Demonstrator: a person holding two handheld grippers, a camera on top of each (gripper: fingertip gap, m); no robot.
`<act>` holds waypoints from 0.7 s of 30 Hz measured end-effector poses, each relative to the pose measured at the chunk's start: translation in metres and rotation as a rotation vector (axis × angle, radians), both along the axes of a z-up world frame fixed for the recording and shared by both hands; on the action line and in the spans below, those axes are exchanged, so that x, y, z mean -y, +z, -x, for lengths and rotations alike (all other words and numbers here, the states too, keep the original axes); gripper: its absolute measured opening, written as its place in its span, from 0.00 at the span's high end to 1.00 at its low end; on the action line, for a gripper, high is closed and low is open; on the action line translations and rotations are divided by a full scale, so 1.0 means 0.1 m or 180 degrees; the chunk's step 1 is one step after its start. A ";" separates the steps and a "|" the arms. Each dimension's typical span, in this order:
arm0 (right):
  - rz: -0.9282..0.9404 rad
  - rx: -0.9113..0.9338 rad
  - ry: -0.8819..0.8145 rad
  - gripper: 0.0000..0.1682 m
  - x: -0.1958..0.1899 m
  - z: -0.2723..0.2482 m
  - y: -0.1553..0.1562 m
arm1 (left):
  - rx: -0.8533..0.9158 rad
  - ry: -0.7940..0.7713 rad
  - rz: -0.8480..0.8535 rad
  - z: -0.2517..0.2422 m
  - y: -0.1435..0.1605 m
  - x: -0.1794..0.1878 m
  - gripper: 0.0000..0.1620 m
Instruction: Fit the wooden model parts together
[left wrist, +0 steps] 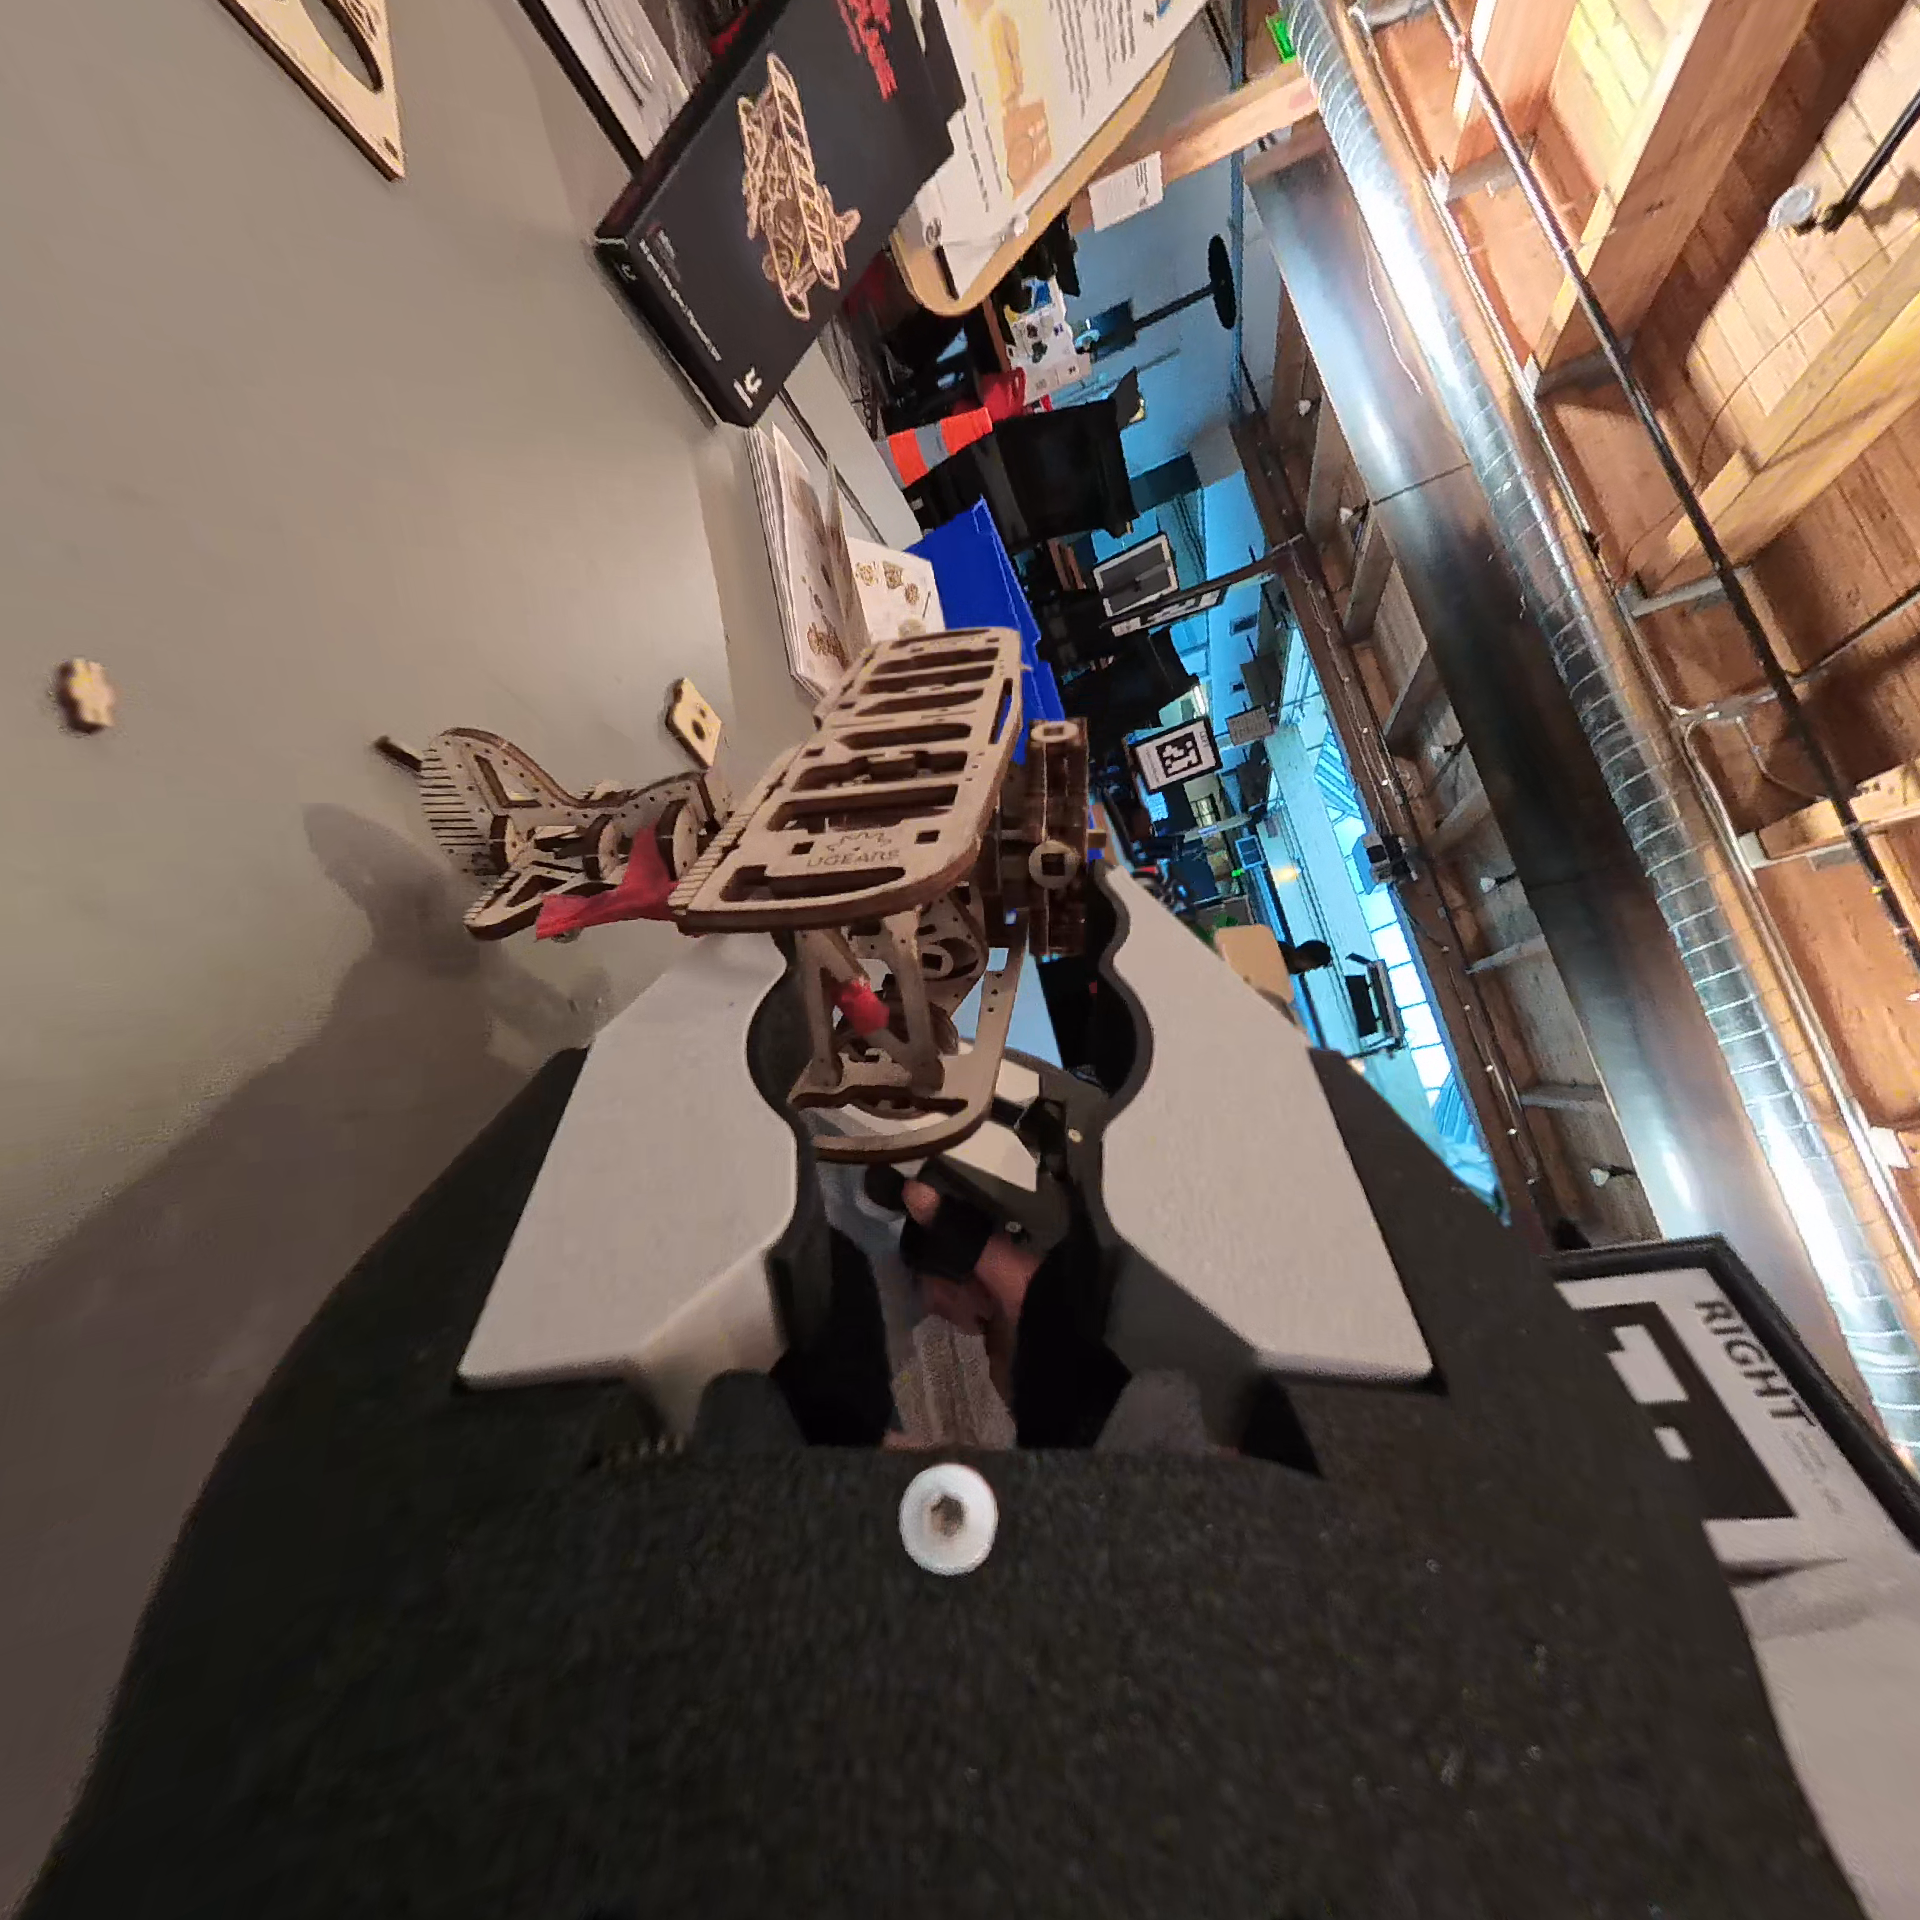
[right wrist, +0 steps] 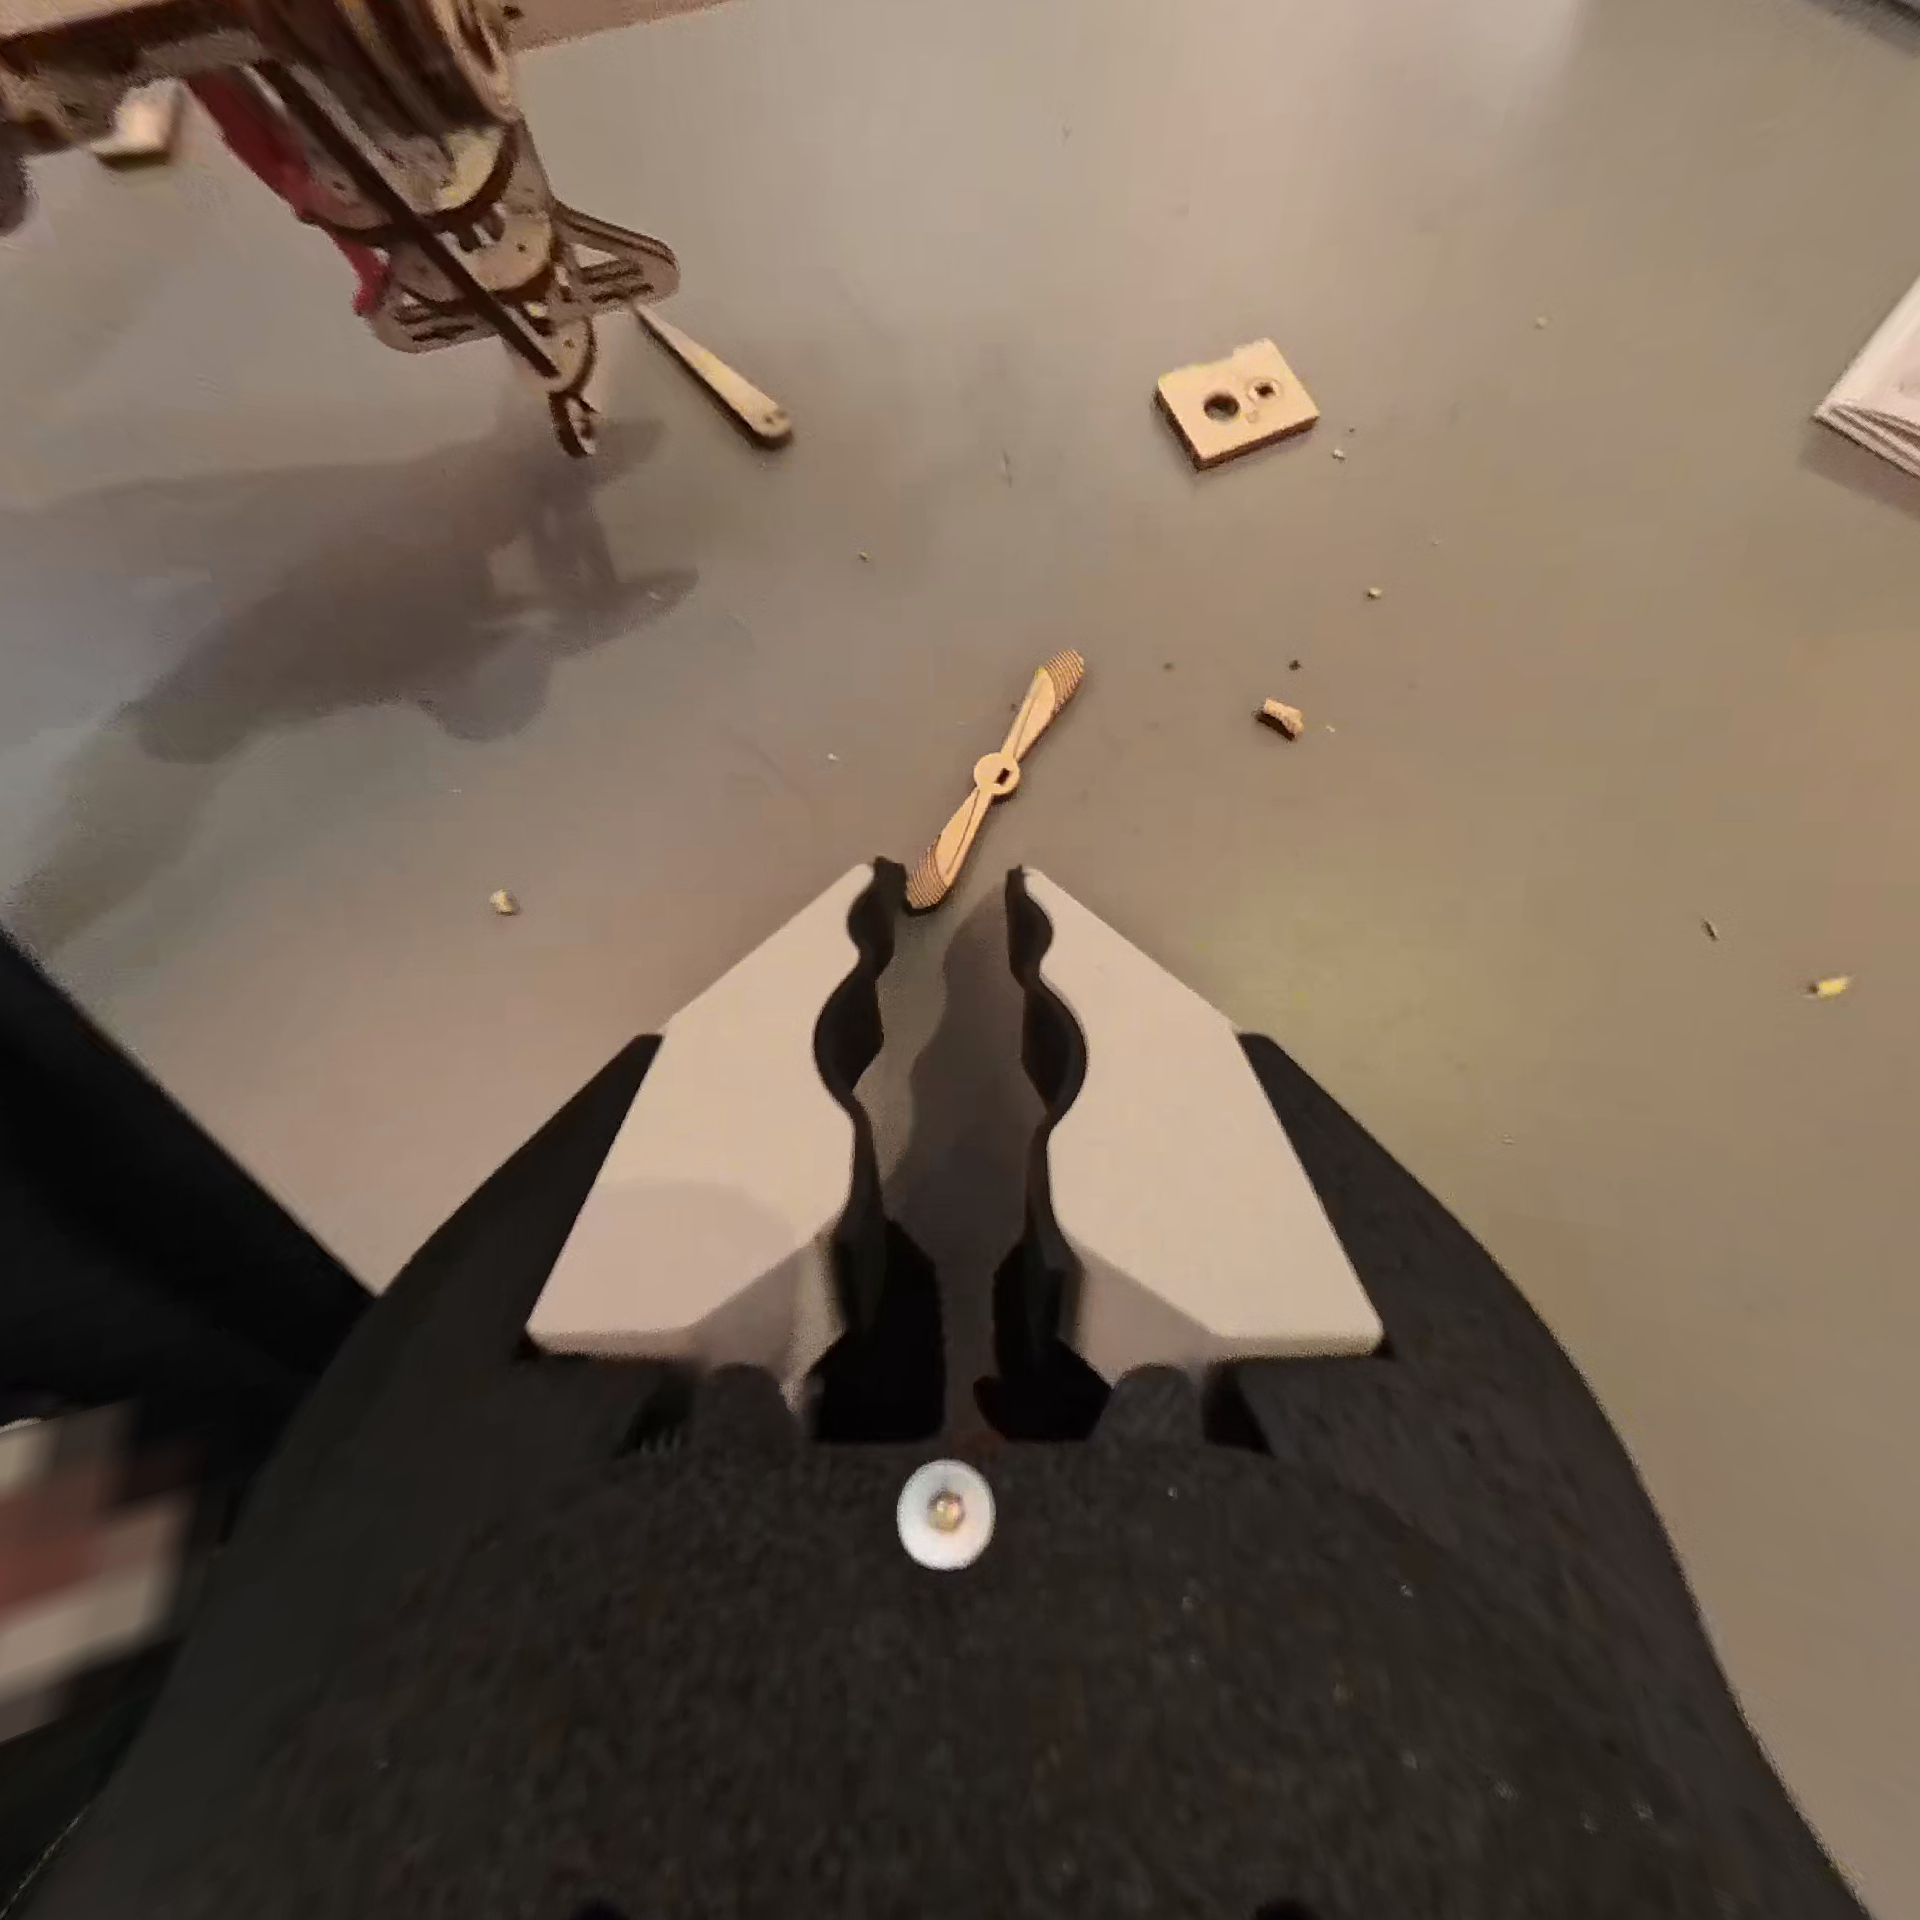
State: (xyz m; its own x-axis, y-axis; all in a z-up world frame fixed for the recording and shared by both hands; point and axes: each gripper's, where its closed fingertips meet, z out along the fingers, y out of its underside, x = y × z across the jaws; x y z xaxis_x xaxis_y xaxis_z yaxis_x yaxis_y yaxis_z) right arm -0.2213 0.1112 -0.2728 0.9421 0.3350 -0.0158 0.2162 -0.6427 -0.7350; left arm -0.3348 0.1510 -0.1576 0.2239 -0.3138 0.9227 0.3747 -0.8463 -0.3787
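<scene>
Parted a little, the right gripper (right wrist: 945, 883) hovered over the grey table (right wrist: 1351, 727), one fingertip (right wrist: 881, 883) just beside the small wooden propeller (right wrist: 995, 777). Meanwhile the left gripper (left wrist: 935, 997) was clamped on the wooden biplane model (left wrist: 873, 831), held clear of the table.

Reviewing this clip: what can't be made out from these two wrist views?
- Left wrist view: where the left gripper touches the wooden plane model; lower wing and gripper fingers cover it.
- Right wrist view: most of the model, cut off by the top edge and blurred.
- Right wrist view: whether the right gripper touches the propeller; its near tip lies at the left finger.
</scene>
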 end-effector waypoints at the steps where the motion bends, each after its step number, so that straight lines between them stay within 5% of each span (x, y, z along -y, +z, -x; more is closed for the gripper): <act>1: -0.0006 0.0046 -0.0059 0.90 -0.02 -0.02 -0.01 | -0.0023 -0.0019 -0.0021 -0.02 -0.02 0.01 0.70; 8: -0.0084 0.0213 0.0007 0.96 -0.03 -0.03 0.03 | 0.0061 -0.0034 -0.0048 0.02 -0.04 0.02 0.70; 11: -0.0427 0.0157 0.0012 0.97 -0.02 0.01 0.43 | 0.0102 -0.0015 -0.0051 0.09 -0.05 0.06 0.70; 15: -0.1167 0.0118 0.0410 0.96 0.08 0.48 1.38 | 0.0458 -0.0046 0.0170 0.13 0.00 0.11 0.70; 21: -0.0953 0.0300 0.0852 0.96 0.08 1.02 1.52 | 0.0598 -0.0168 0.0142 0.09 0.09 0.20 0.70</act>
